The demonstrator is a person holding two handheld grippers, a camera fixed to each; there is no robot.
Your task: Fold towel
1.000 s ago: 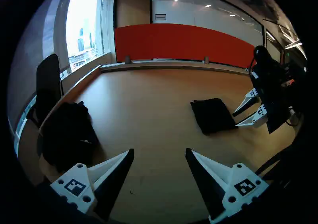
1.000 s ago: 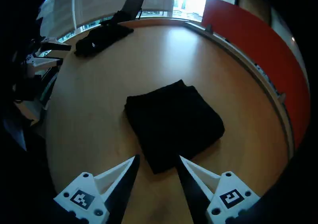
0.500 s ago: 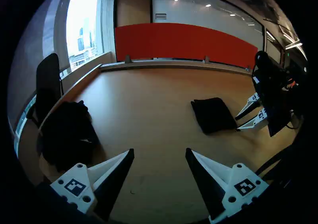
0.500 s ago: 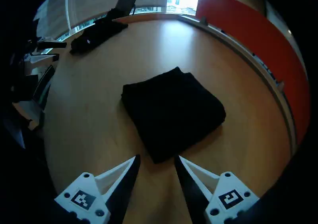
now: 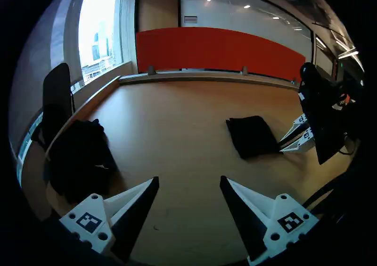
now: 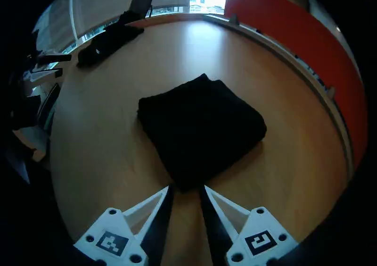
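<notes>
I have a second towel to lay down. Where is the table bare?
The table has its widest bare stretch between the black bag and the folded towel, running back to the red partition. Crowded: the towel's near corner, at the right gripper.

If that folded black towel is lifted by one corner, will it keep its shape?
Probably not: the towel is soft cloth with rounded edges, so its layers would likely unfold and hang. It looks light. Pushed on the smooth table, it may slide or bunch.

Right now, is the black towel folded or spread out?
Folded: the towel lies as a compact, thick rectangle on the table.
</notes>
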